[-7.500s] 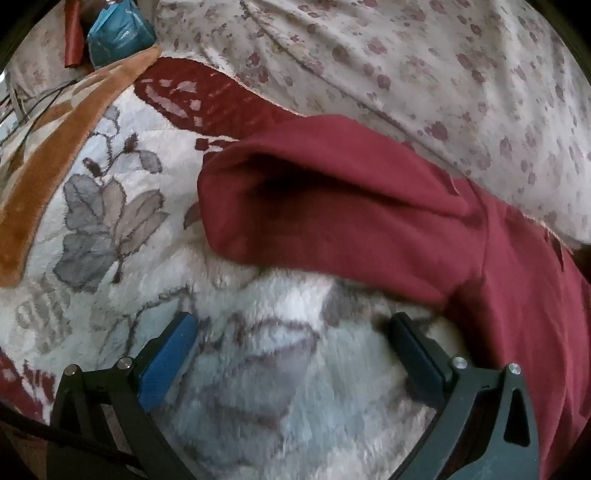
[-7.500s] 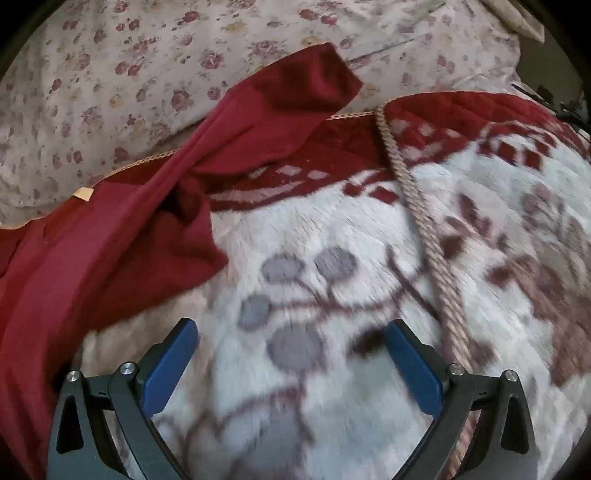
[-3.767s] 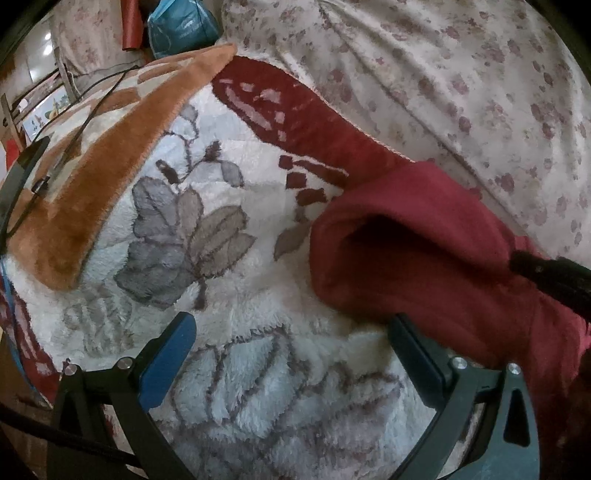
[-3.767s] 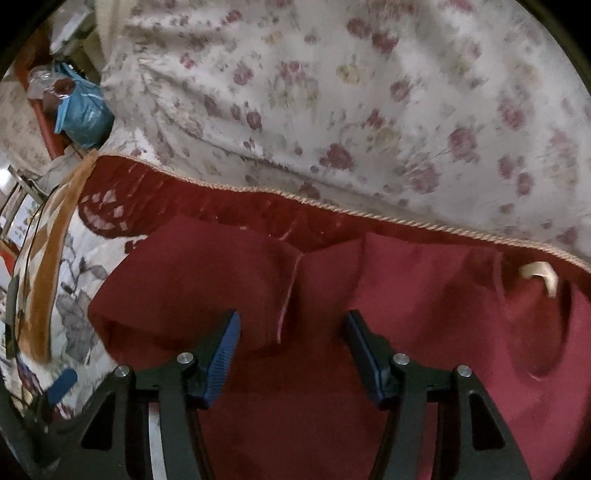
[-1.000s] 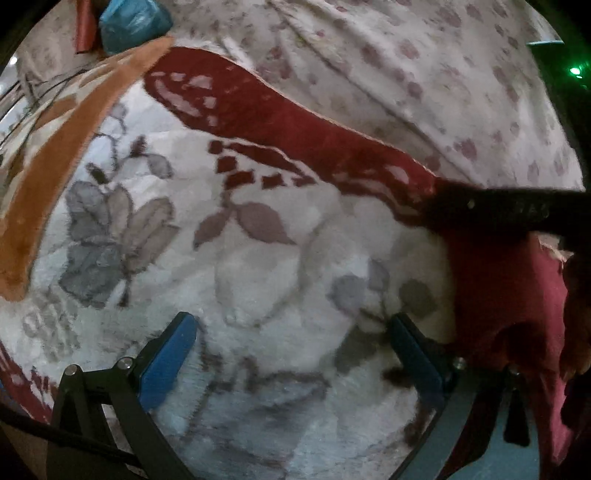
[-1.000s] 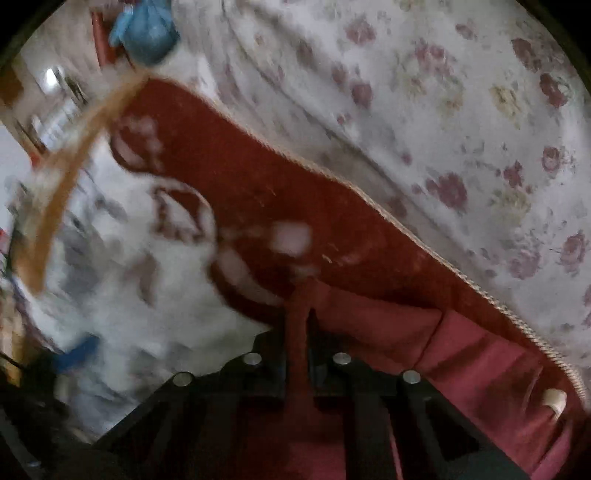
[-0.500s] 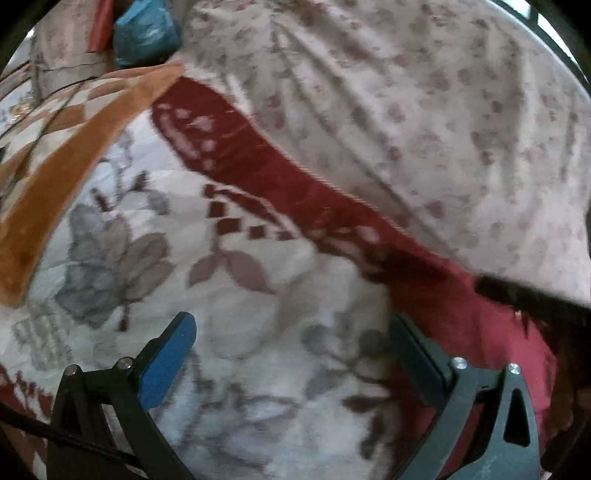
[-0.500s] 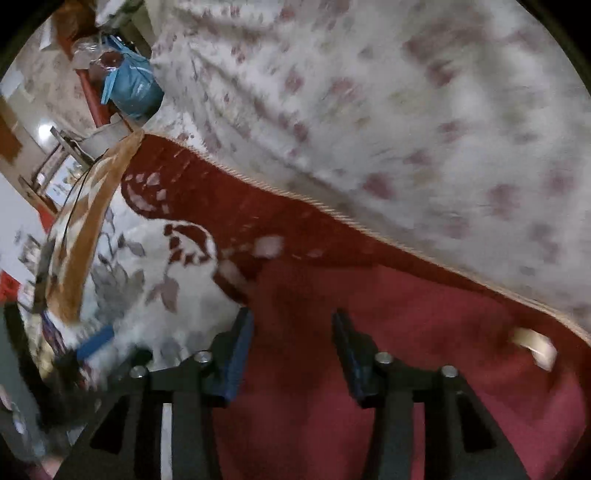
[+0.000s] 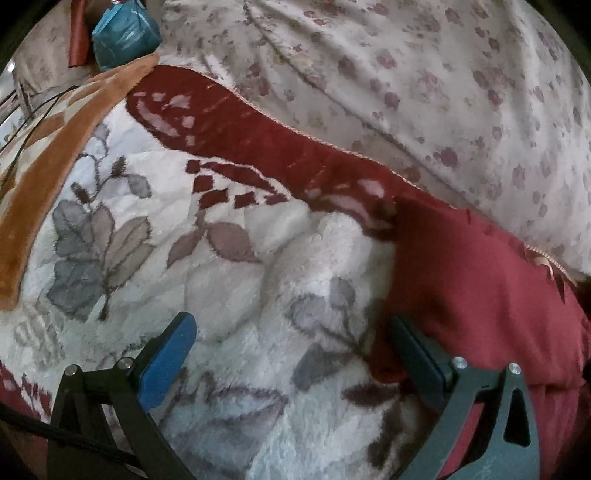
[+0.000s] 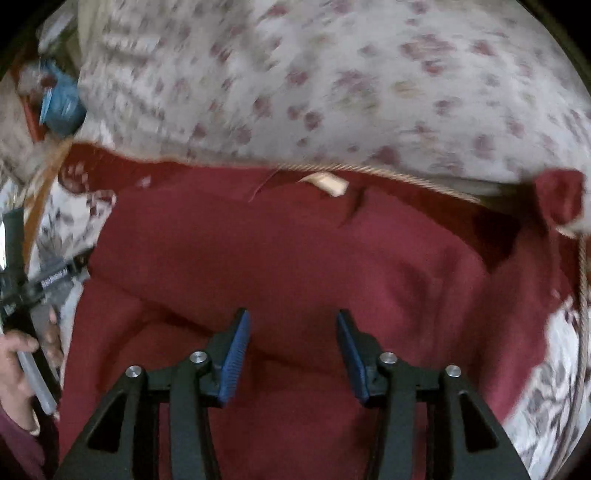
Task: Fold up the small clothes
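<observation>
A: What lies nearest your jaws?

B: Under my left gripper [image 9: 291,347] is a fluffy white blanket [image 9: 229,295] with grey leaf shapes woven into it. My left jaws stand wide apart and hold nothing; the right-hand pad sits just beside the edge of the dark red garment [image 9: 476,280]. My right gripper [image 10: 291,350] hangs above the middle of that same garment [image 10: 295,258], jaws parted, nothing between them.

A: And how does the garment lie?

B: Spread on the blanket, with folds running across it. A small pale label [image 10: 327,182] shows at its far edge, and one red corner [image 10: 559,197] sticks up at the far right.

A: Anything to the side?

B: At the left of my right view, a hand [image 10: 22,354] grips the handle of the other gripper.

A: What is farther back?

B: The blanket has a dark red border [image 9: 236,122] with pale marks, trimmed by a thin cord. To the left an orange-brown band [image 9: 48,155] runs along it. Beyond the cord rises a pale cloth printed with small reddish flowers [image 9: 424,74]. At the far left corner sits a blue bag [image 9: 123,31], with a red strip [image 9: 77,37] beside it
</observation>
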Motion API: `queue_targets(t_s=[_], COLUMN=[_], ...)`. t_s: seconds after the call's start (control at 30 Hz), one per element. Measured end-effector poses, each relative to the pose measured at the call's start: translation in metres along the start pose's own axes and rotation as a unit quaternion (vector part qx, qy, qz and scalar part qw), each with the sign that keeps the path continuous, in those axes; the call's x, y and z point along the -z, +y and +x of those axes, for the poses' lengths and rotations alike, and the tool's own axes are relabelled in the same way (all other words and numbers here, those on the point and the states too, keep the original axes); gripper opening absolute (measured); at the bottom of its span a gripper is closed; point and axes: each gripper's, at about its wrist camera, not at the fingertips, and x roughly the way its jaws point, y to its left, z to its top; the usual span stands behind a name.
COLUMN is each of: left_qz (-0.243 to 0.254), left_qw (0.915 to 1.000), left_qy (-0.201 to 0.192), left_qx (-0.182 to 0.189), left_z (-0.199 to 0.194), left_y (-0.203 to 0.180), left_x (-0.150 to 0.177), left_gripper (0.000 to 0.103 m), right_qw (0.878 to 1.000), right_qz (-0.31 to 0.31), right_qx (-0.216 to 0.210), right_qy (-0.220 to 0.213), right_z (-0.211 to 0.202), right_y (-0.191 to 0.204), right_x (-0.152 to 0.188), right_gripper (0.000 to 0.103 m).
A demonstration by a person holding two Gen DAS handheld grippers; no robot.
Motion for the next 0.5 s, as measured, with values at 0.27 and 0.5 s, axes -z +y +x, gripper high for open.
queue_targets(t_s=[0.27,0.5], left_qz=[-0.015,0.024], left_qw=[0.9968,0.9975], left_qy=[-0.057,-0.048], left_qx=[0.054,0.044], left_z=[-0.038,-0.031], left_y=[-0.005,-0.027], left_x=[-0.005,-0.001], left_gripper=[0.103,0.103], right_qw=[0.992,0.998], right_qz=[0.105,0.033], right_qx=[0.061,0.050], right_qy=[-0.041,-0.002], right_z=[-0.029,0.014], right_y=[-0.073,-0.055], right_x=[0.004,-0.004], right_gripper=[0.065,0.024])
